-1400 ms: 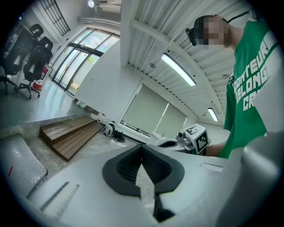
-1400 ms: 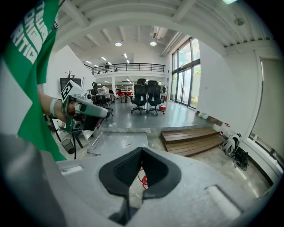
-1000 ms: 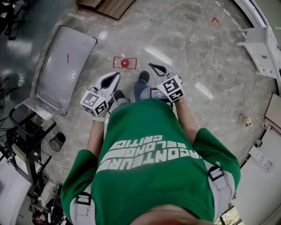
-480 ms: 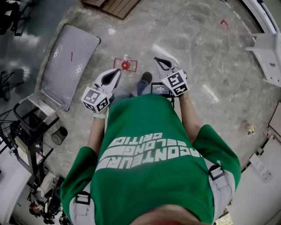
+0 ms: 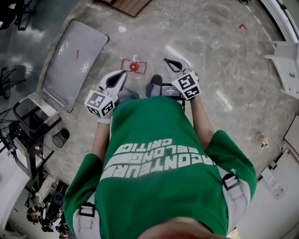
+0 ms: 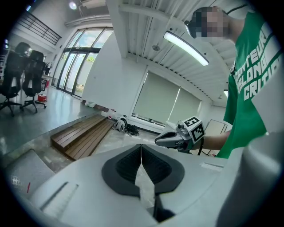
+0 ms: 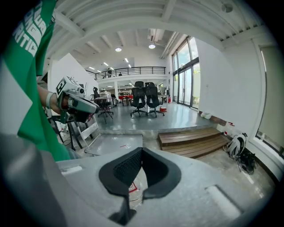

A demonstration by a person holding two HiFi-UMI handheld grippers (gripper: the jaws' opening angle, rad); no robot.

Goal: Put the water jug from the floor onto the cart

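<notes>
Left gripper [image 6: 141, 151]: jaws pressed together, tips meeting in a thin seam, nothing clamped. Dark ribbed rubber pads [image 6: 125, 166], set in a smooth pale plastic shell of rounded shape. Right gripper [image 7: 142, 153]: same build, jaws together too, empty, only a sliver of floor visible below the pads. Black-and-white marker cubes [image 5: 99, 103] at the rear of each shell, sharp-edged, matte.

Both grippers held out ahead of a green cotton shirt [image 5: 159, 186] with white lettering, angled down over dark shoes [image 5: 155, 80].

Water jug [image 5: 134, 66] on the floor [image 5: 219, 51], upright, seen from straight above: round red cap, body clear and hard to make out, inside a red square outline. Ahead of the shoes, between the two gripper tips in the head view, touched by neither.

Cart [image 5: 74, 60] apart from the jug, off toward the left gripper's side: flat grey platform, rounded corners, dimpled metal deck with dull glare, short red mark near the middle, tubular handle at the near end. Deck bare.

Floor polished, marbled grey-beige stone, glossy with lamp reflections. Slatted brown wooden platform [image 5: 126, 4] at the far edge.
</notes>
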